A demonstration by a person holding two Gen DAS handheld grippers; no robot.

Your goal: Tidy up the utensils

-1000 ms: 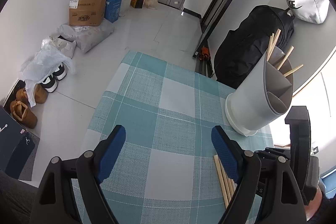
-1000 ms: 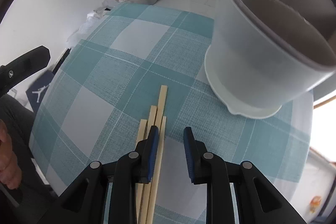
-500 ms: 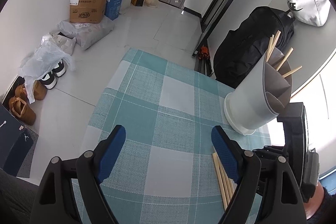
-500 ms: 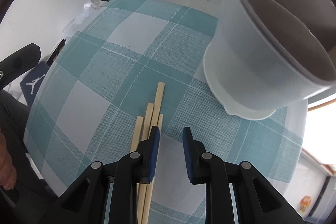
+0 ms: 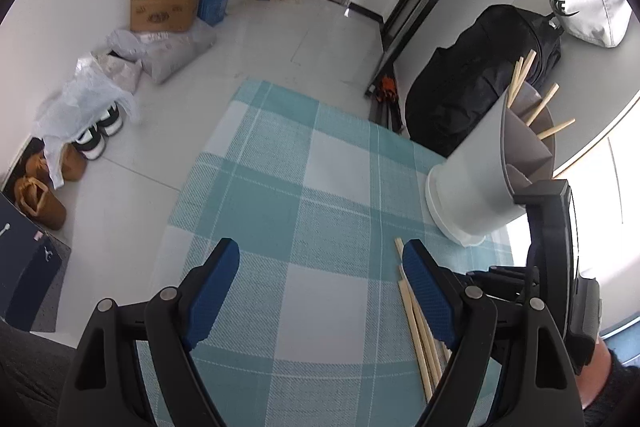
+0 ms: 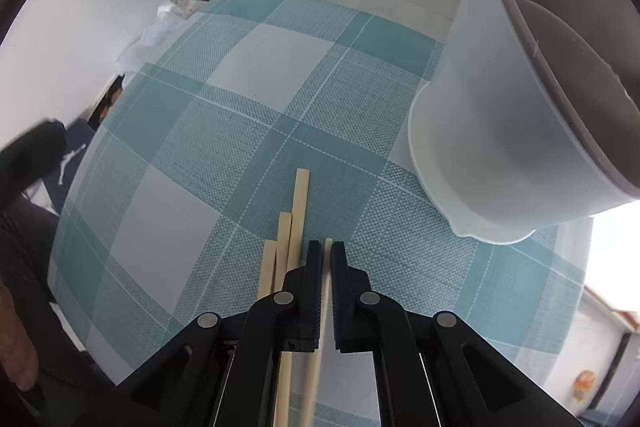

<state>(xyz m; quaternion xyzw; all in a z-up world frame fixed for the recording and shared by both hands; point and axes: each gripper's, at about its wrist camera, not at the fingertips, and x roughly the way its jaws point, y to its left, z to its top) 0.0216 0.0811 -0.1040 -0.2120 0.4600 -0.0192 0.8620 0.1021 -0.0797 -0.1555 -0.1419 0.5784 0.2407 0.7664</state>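
In the right wrist view the right gripper [image 6: 327, 259] sits low in the centre of the frame with its jaws drawn almost together on a single chopstick [image 6: 316, 347], which runs back between the fingers toward the bottom edge. Just left of it, three more loose chopsticks [image 6: 298, 203] lie side by side on the teal checked tablecloth [image 6: 248, 131]. The grey utensil holder [image 6: 520, 115] fills the upper right of that frame, close to the gripper. In the left wrist view the left gripper [image 5: 320, 283] hovers over the cloth at the bottom of the frame, jaws wide apart and holding nothing; the holder stands at the right with several chopsticks already poking out of its top. The step in hand looks like the pick-up of one stick from the pile. The next move would call for lifting it clear of its neighbours, tipping it upright and lowering it into a compartment of the holder.
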